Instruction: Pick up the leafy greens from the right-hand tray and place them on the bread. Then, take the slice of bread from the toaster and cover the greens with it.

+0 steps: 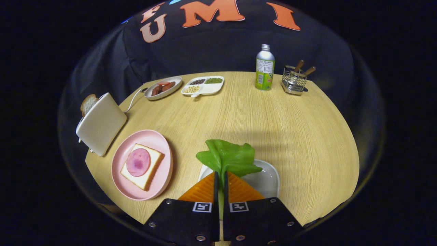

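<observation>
We see the gripper with its fingers closed on the pale stem of the leafy greens, the leaf fanning out just ahead of the tips at twelve o'clock, above the white tray. At ten o'clock from the fingers lies the pink plate bearing a bread slice topped with a round of ham. Beyond it stands the toaster, a second slice poking from its slot. Across the table, at one o'clock, stand a bottle and a wire caddy; at eleven, two dishes.
</observation>
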Motion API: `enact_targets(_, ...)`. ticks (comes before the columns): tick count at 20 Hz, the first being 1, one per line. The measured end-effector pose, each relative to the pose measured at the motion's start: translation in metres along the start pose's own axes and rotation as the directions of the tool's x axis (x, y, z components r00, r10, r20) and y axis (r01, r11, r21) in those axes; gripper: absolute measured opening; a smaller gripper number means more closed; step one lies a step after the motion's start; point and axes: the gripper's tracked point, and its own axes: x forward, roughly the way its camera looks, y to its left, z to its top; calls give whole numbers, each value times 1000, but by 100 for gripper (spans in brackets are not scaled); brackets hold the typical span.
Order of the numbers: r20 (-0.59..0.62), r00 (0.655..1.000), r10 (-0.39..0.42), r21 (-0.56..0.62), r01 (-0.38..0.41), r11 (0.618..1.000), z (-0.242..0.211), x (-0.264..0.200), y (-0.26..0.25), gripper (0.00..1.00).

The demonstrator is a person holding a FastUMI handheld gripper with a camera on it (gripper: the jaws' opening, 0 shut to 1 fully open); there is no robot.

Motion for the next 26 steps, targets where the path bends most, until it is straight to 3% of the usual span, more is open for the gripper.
enact_targets(10, 104, 978, 180, -66, -174, 983, 39, -19, 81, 5)
enact_targets(19, 56, 944, 324, -154, -313, 937, 32, -9, 152, 5)
enact_targets(26, -32, 925, 379, -183, -378, 907, 11, 12, 192, 5)
